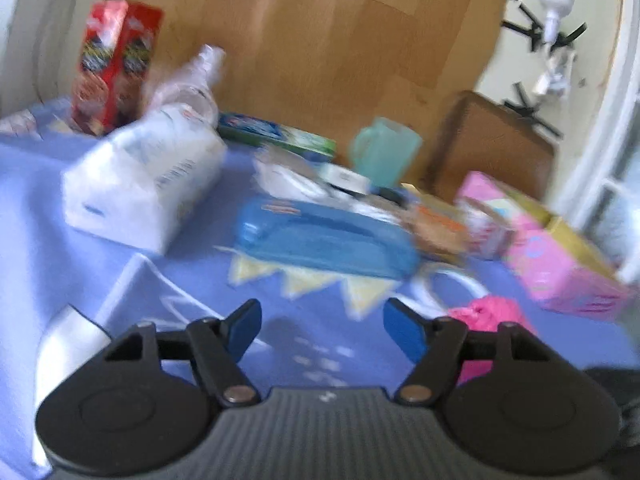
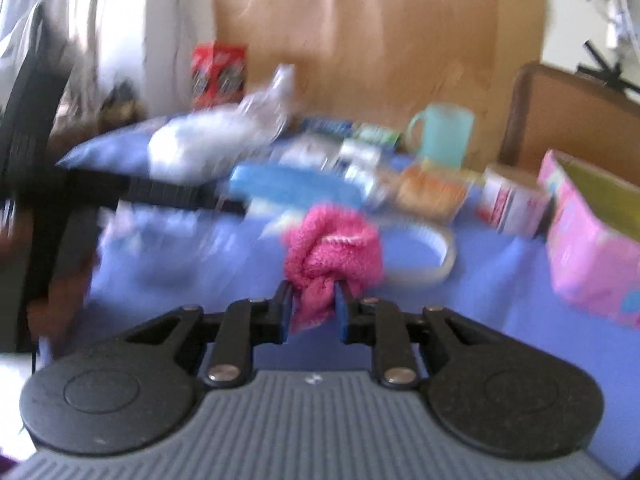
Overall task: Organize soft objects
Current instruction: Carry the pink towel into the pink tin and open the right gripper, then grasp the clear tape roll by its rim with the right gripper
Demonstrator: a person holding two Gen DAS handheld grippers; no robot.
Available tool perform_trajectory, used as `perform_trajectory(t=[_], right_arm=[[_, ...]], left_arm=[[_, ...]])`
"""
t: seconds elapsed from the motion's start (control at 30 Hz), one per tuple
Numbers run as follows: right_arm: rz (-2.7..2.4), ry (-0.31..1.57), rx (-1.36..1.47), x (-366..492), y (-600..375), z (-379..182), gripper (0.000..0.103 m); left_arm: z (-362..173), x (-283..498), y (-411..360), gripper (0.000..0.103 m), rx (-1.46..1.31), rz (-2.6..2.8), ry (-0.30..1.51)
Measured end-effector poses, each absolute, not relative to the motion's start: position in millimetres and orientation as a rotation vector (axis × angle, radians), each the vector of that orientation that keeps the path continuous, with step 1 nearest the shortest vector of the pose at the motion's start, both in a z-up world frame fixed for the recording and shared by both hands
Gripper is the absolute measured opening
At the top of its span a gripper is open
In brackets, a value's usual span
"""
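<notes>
My right gripper (image 2: 313, 300) is shut on a fluffy pink cloth (image 2: 334, 246) and holds it above the blue tablecloth (image 2: 500, 300). The same pink cloth (image 1: 490, 314) shows at the lower right of the left wrist view, beside my left gripper (image 1: 322, 326). The left gripper is open and empty above the tablecloth (image 1: 48, 208). An open pink box (image 2: 592, 248) stands at the right; it also shows in the left wrist view (image 1: 560, 256). Both views are blurred.
A white tissue pack (image 1: 144, 184), a blue plastic case (image 1: 324, 236), a teal mug (image 1: 386, 154), a red carton (image 1: 114, 66), a clear bottle (image 1: 192, 84), a white tape ring (image 2: 424, 258) and small boxes (image 2: 514, 202) crowd the table's back. A wooden board (image 1: 320, 40) stands behind.
</notes>
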State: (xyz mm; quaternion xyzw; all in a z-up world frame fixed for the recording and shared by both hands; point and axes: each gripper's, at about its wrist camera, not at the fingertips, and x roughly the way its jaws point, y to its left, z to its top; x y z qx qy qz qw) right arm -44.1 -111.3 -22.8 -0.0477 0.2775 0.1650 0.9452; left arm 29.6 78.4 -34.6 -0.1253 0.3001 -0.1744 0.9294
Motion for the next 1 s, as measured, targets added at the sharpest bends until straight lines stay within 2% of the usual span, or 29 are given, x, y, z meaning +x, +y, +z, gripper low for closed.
perform_trajectory(t=[0.03, 0.13, 0.27, 0.3, 0.33, 0.4, 0.7, 0.73, 0.77, 0.83, 0.9, 1.0], right_arm=[[0.333, 0.565, -0.104, -47.8, -112.0, -25.6, 0.03], [0.324, 0.555, -0.06, -41.4, -120.4, -24.5, 0.049], [0.336, 0.566, 0.022, -26.5, -130.5, -27.9, 0.05], [0.344, 0.575, 0.034, -20.8, -132.8, -31.3, 0.038], [0.351, 0.591, 0.045, -15.2, -134.7, -35.3, 0.019], [0.346, 0.58, 0.089, -24.1, -139.4, -37.8, 0.018], [0.106, 0.317, 0.077, -46.4, -209.4, -6.1, 0.018], [0.065, 0.306, 0.077, -43.9, -222.1, -2.3, 0.018], [0.029, 0.296, 0.082, -40.7, -234.6, 0.2, 0.018], [-0.076, 0.266, 0.097, -28.1, -268.5, 5.2, 0.021], [-0.188, 0.294, 0.117, -10.4, -303.1, 4.1, 0.036], [-0.251, 0.321, 0.256, -12.8, -336.4, -0.9, 0.036]], left_arm=[[-29.8, 25.1, 74.8, 0.067, -0.262, -0.396, 0.612], [-11.6, 14.6, 52.3, 0.056, -0.228, -0.516, 0.608], [-12.9, 26.0, 15.5, 0.043, -0.167, -0.589, 0.7], [-19.0, 32.5, 5.9, 0.037, -0.149, -0.591, 0.732], [-21.6, 34.2, 0.5, 0.037, -0.143, -0.578, 0.72], [-15.9, 35.5, -7.8, 0.036, -0.145, -0.581, 0.705], [54.6, 40.3, -112.4, 0.035, -0.042, -0.803, 0.53], [62.0, 43.4, -131.0, 0.036, -0.033, -0.845, 0.513], [67.3, 44.5, -145.5, 0.042, -0.023, -0.868, 0.496], [72.1, 44.1, -169.9, 0.054, 0.012, -0.865, 0.445], [70.5, 40.7, -170.8, 0.056, 0.013, -0.82, 0.429], [57.0, 37.4, -140.1, 0.056, -0.031, -0.782, 0.444]])
